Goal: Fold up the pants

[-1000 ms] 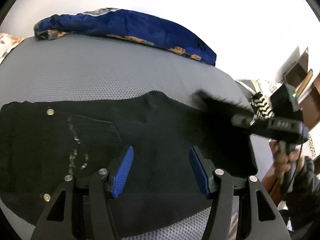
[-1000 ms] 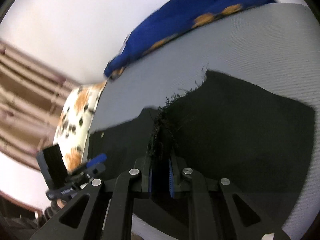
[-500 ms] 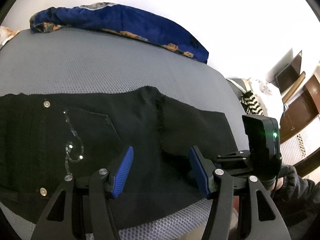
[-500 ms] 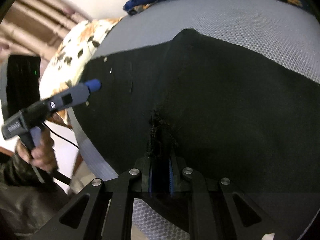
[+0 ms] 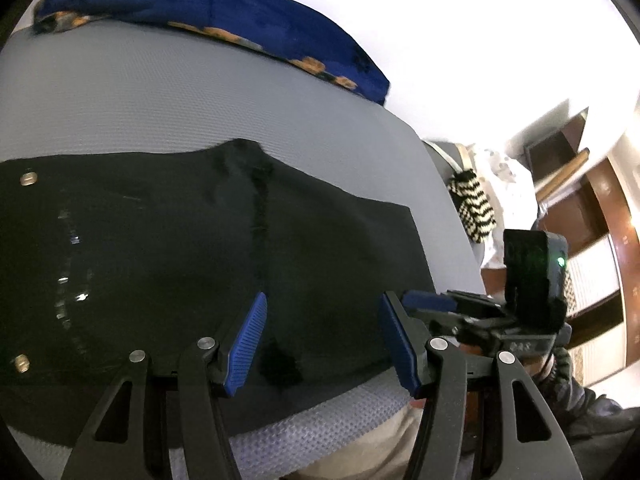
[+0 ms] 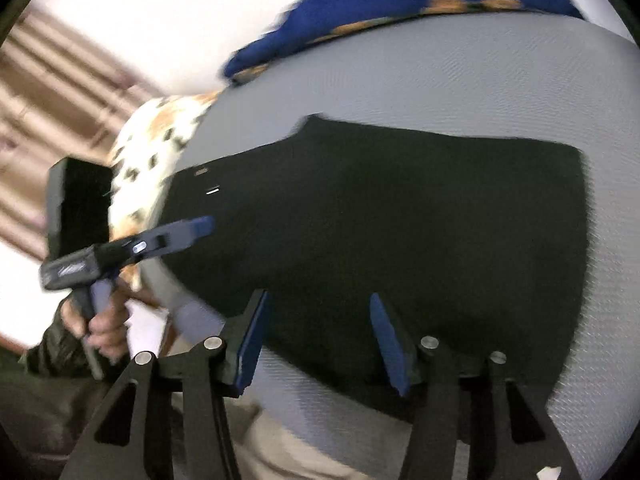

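A: Where are the black pants [image 5: 168,248] at?

B: Flat on the grey mesh bed cover [image 5: 160,92], folded. Long axis runs left to right across both views, riveted waist end to the left.

A: Grippers?

B: Left gripper [image 5: 320,340] is about half open, holding nothing, over the near edge. Right gripper [image 6: 316,336] has just been opening, jaws apart with nothing pinched between them.

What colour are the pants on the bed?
Black pants, shown best in the left wrist view.
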Tool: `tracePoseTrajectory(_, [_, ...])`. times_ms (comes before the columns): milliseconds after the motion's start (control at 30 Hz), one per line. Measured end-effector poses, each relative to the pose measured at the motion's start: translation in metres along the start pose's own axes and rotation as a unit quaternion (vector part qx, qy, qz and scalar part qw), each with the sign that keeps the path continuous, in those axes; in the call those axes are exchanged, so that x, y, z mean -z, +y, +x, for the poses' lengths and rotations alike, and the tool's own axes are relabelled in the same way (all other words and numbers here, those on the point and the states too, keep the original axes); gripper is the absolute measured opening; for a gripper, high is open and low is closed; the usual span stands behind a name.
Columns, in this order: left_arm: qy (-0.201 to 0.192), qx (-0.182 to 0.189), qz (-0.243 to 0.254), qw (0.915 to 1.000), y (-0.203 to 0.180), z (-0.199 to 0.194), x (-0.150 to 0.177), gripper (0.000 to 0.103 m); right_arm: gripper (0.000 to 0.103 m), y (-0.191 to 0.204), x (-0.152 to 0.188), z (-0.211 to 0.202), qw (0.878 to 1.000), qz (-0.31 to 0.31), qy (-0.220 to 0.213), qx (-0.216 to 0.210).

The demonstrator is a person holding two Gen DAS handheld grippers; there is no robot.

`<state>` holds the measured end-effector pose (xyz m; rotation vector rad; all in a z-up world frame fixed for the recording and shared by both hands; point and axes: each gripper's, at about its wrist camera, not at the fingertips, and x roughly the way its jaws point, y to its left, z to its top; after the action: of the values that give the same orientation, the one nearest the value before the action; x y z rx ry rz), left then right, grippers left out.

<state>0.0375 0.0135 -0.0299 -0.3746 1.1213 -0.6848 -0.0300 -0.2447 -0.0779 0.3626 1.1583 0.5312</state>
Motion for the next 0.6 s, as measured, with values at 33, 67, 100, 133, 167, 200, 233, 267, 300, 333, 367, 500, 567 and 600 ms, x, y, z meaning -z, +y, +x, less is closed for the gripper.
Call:
tracePoseTrajectory(33, [0.006,0.001,0.004,1.0,-0.003,0.006,0.0,0.059,0.05,-0.006,0.001,0.0,1.0,0.013,-0.003,0.014])
tracePoseTrajectory(67, [0.011,0.001,0.009,0.9999,-0.006,0.012,0.001,0.059,0.05,-0.011,0.002,0.001,0.999,0.02,-0.005,0.026])
tracePoseTrajectory(100, [0.017,0.0,0.014,0.9998,-0.008,0.016,0.003,0.059,0.05,-0.014,0.002,0.001,0.999,0.023,-0.005,0.038])
tracePoseTrajectory(133, [0.024,-0.001,0.019,0.9995,-0.01,0.022,0.005,0.059,0.05,-0.017,0.004,0.002,0.998,0.022,-0.006,0.054])
tracePoseTrajectory(167, [0.036,0.002,0.026,0.999,-0.014,0.029,0.008,0.059,0.05,-0.019,0.005,0.002,0.997,0.022,-0.006,0.068])
tracePoseTrajectory(200, [0.048,0.004,0.034,0.9982,-0.016,0.035,0.01,0.059,0.05,-0.02,0.006,0.002,0.997,0.022,-0.005,0.077])
tracePoseTrajectory(233, [0.06,0.001,0.041,0.9973,-0.018,0.039,0.014,0.059,0.049,-0.023,0.007,0.003,0.996,0.022,-0.003,0.084])
tracePoseTrajectory(267, [0.073,-0.002,0.047,0.9963,-0.019,0.043,0.017,0.059,0.048,-0.025,0.009,0.003,0.996,0.026,-0.001,0.089])
tracePoseTrajectory(300, [0.087,-0.002,0.051,0.9949,-0.019,0.048,0.021,0.059,0.048,-0.028,0.009,0.002,0.995,0.03,-0.001,0.09])
tracePoseTrajectory(333, [0.106,-0.006,0.054,0.9929,-0.019,0.054,0.026,0.059,0.048,-0.031,0.011,0.001,0.995,0.034,0.0,0.089])
tracePoseTrajectory(367, [0.121,-0.017,0.059,0.9907,-0.018,0.06,0.032,0.058,0.048,-0.033,0.012,0.0,0.995,0.037,0.001,0.088])
tracePoseTrajectory(500, [0.118,-0.031,0.087,0.9888,-0.028,0.056,0.04,0.058,0.048,-0.037,0.017,-0.003,0.996,0.04,0.014,0.082])
tracePoseTrajectory(567, [0.123,-0.034,0.09,0.9878,-0.032,0.054,0.038,0.058,0.048,-0.037,0.017,-0.006,0.996,0.037,0.016,0.08])
tracePoseTrajectory(600, [0.121,-0.035,0.094,0.9876,-0.034,0.052,0.036,0.058,0.049,-0.04,0.018,-0.011,0.996,0.034,0.012,0.081])
